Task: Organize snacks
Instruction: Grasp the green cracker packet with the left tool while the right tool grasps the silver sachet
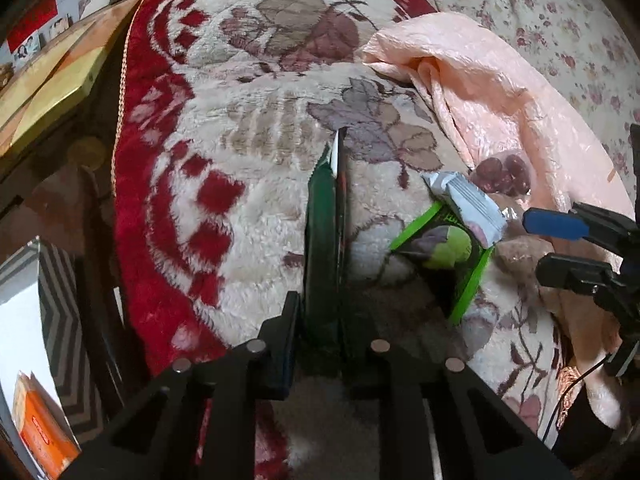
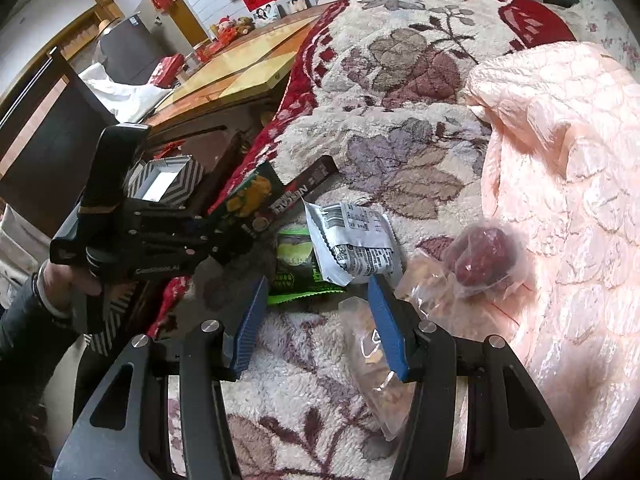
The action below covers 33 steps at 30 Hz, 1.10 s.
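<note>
My left gripper (image 1: 320, 320) is shut on two flat packets standing on edge: a dark green snack packet (image 1: 322, 240) and a black packet (image 1: 342, 200) pressed against it. The right wrist view shows that left gripper (image 2: 216, 240) holding the dark green packet (image 2: 250, 196) and the black packet (image 2: 308, 188) just above the blanket. My right gripper (image 2: 320, 312) stands open over the blanket, its blue pads (image 2: 252, 320) apart and touching nothing. Just ahead lie a lime-green packet (image 2: 298, 268) and a silver packet (image 2: 354, 240). A clear snack bag (image 2: 376, 344) lies under the right finger.
A clear bag of red dates (image 2: 482, 256) rests against a crumpled pink plastic bag (image 2: 560, 200). The plush floral blanket (image 2: 400, 80) has a red border. Beyond its edge stand a wooden table (image 2: 240, 76) and a striped box (image 2: 164, 182). An orange box (image 1: 40, 428) is low left.
</note>
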Each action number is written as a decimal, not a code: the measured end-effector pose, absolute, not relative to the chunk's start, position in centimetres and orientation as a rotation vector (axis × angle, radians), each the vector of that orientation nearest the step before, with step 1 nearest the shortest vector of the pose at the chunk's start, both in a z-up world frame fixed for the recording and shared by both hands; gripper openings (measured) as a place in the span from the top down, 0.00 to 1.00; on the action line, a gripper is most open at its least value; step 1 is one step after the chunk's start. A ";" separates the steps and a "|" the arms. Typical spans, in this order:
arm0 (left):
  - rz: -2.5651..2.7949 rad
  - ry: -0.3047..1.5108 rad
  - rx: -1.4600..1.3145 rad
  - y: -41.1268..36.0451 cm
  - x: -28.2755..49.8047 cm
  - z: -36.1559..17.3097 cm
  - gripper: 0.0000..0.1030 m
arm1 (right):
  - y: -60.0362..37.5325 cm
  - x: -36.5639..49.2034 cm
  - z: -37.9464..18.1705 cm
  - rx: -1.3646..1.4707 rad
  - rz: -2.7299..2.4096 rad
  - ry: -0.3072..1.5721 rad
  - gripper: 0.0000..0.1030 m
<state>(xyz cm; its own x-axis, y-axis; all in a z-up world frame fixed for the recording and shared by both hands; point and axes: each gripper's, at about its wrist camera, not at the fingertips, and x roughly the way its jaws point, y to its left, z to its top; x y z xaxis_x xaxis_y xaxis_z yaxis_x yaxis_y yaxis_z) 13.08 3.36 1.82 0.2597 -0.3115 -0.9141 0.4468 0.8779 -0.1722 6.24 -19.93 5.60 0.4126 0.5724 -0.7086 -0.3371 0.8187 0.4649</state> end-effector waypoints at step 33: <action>-0.322 1.152 0.261 1.1 13.5 2.4 0.37 | -20.9 6.0 5.9 0.323 0.592 0.986 0.49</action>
